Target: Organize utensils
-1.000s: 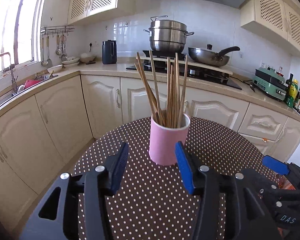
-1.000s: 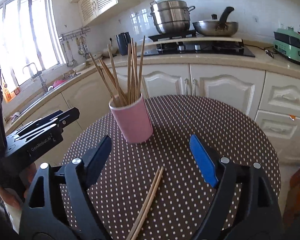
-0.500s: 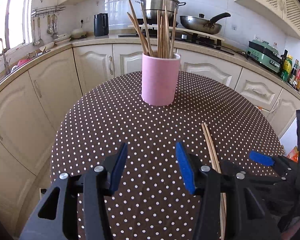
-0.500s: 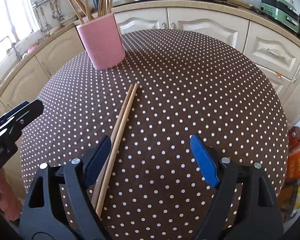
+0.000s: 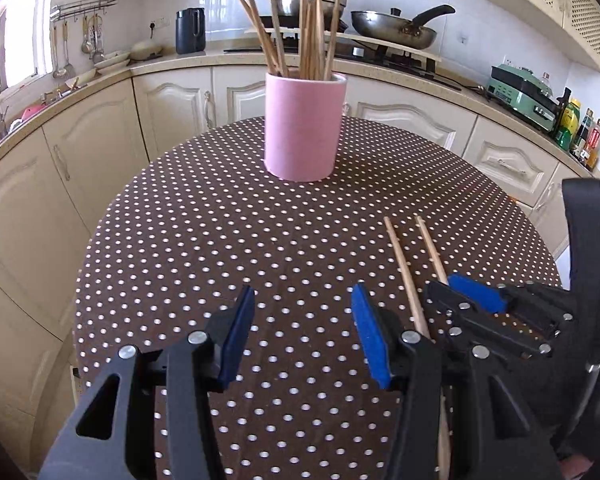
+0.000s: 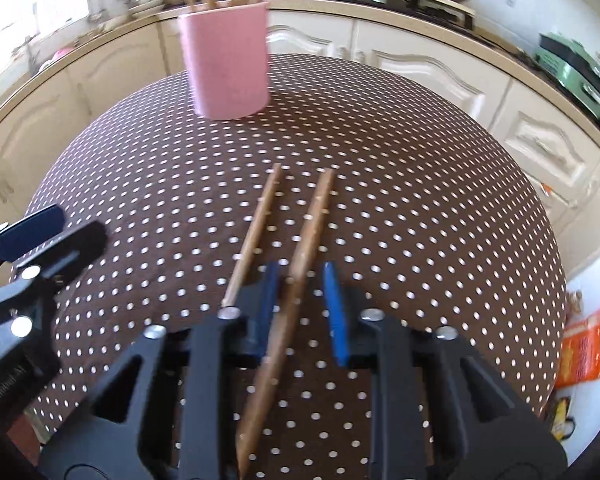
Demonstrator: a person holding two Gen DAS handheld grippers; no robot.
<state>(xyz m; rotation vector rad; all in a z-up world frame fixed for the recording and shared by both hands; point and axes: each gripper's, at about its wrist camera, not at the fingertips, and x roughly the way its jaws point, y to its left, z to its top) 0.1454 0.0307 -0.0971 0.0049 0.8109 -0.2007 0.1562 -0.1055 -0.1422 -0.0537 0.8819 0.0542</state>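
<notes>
My right gripper (image 6: 298,300), wide apart a second ago, is closing around one chopstick (image 6: 300,252) low in the frame's middle; the pads look not yet tight. Its partner (image 6: 254,236) now lies apart, just left of the jaws. I judge the pickup underway, one stick only. My left gripper (image 5: 302,334) hangs half-spread, empty. Beyond them, the dotted tablecloth (image 5: 204,240), the pink holder (image 5: 302,126) upper centre, kitchen cabinets behind.

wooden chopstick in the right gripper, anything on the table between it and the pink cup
Nothing visible does. Only bare dotted tablecloth lies between the wooden chopstick, on which the right gripper is closing, and the pink cylindrical cup. The second chopstick lies alongside.
</notes>
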